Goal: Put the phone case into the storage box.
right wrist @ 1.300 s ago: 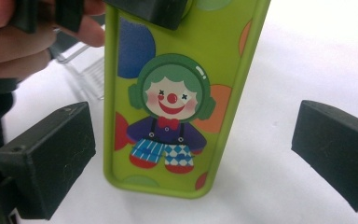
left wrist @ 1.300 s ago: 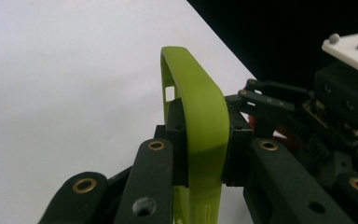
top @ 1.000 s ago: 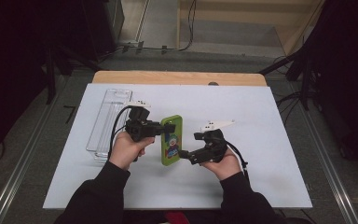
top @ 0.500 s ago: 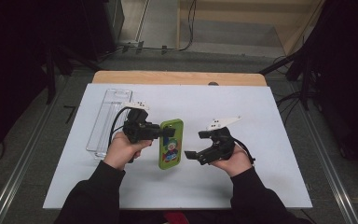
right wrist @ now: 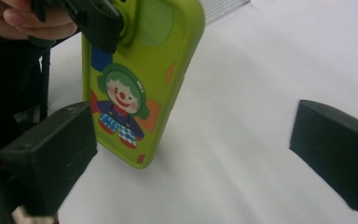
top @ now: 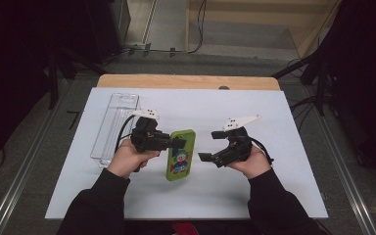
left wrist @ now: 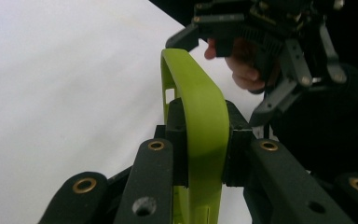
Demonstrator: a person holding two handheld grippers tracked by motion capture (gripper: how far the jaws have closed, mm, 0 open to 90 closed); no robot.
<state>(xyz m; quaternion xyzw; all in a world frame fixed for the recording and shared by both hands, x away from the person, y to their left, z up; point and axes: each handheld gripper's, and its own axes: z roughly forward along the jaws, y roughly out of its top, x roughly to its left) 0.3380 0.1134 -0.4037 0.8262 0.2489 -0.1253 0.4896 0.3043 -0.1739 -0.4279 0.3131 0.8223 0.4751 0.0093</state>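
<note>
Left gripper [top: 176, 142]: clamped on lime-green rubbery phone case [top: 180, 155] with clown picture.
Right gripper [top: 210, 147]: jaws spread, just been closing, nothing between them, apart from case.

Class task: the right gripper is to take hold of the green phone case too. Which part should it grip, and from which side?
Probably the phone case's free lower end, approached from its right: the left gripper already clamps the upper end across the thin edges.
</note>
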